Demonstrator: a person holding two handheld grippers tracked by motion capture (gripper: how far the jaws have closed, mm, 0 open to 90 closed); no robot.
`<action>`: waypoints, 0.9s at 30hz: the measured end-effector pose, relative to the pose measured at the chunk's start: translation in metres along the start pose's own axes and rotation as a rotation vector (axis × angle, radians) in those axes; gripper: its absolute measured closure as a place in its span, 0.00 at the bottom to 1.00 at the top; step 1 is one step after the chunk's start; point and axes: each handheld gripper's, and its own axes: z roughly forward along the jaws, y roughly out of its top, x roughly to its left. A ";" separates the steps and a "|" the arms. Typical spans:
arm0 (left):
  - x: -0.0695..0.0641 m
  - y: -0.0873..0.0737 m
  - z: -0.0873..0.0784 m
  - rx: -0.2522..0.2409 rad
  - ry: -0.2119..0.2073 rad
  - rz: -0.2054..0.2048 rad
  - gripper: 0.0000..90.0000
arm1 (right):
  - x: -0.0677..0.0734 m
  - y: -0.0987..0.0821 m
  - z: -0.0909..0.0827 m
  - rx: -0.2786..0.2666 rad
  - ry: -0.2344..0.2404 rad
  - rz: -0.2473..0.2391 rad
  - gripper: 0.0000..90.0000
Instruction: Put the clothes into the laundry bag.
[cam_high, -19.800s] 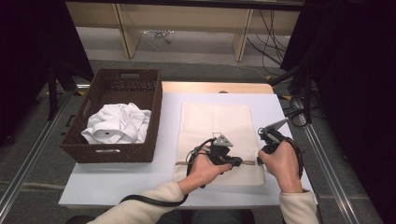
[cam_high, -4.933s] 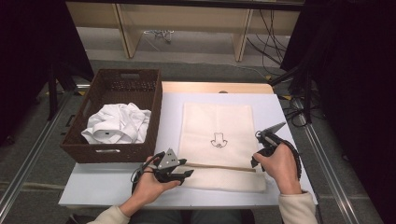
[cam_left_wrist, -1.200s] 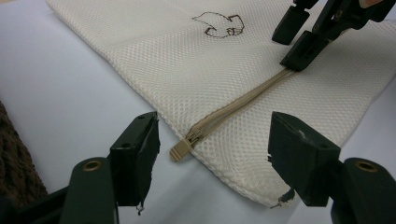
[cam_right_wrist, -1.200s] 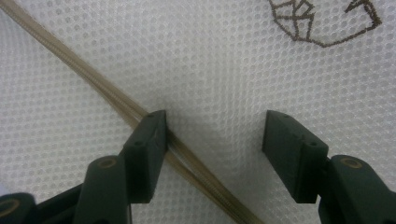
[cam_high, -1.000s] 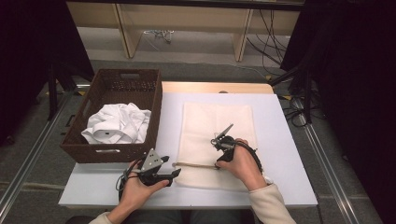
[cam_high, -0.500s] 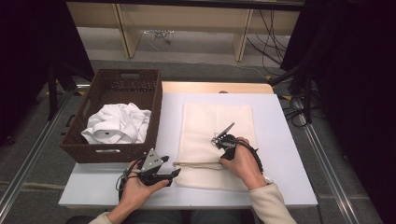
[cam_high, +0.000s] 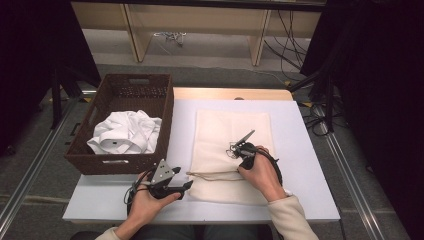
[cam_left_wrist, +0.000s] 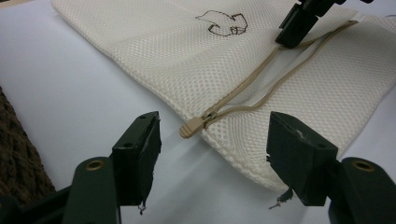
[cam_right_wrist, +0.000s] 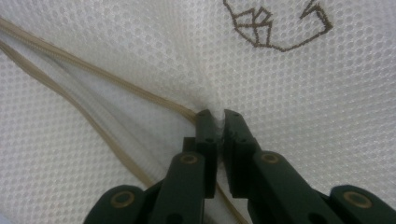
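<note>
Cream mesh laundry bag (cam_high: 232, 150), unzipped, flat

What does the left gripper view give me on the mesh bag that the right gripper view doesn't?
Left gripper view: the zipper pull at the bag's near edge, lying free between the open left gripper jaws, with white table around it. Right gripper view: close up, the right gripper pinching a fold of mesh at the upper edge of the opened zipper. Both: the cream mesh bag, its parted zipper tapes and the brown stitched emblem.
</note>
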 end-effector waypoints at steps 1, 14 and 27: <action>0.001 0.000 -0.001 0.006 -0.006 0.010 0.39 | -0.003 0.001 -0.002 -0.013 -0.017 -0.030 0.98; 0.000 0.002 -0.002 -0.010 -0.003 -0.001 0.38 | -0.001 0.001 -0.026 -0.142 -0.047 -0.004 0.98; -0.002 0.003 -0.004 -0.026 0.000 -0.026 0.36 | -0.003 -0.002 -0.049 -0.314 -0.050 0.017 0.98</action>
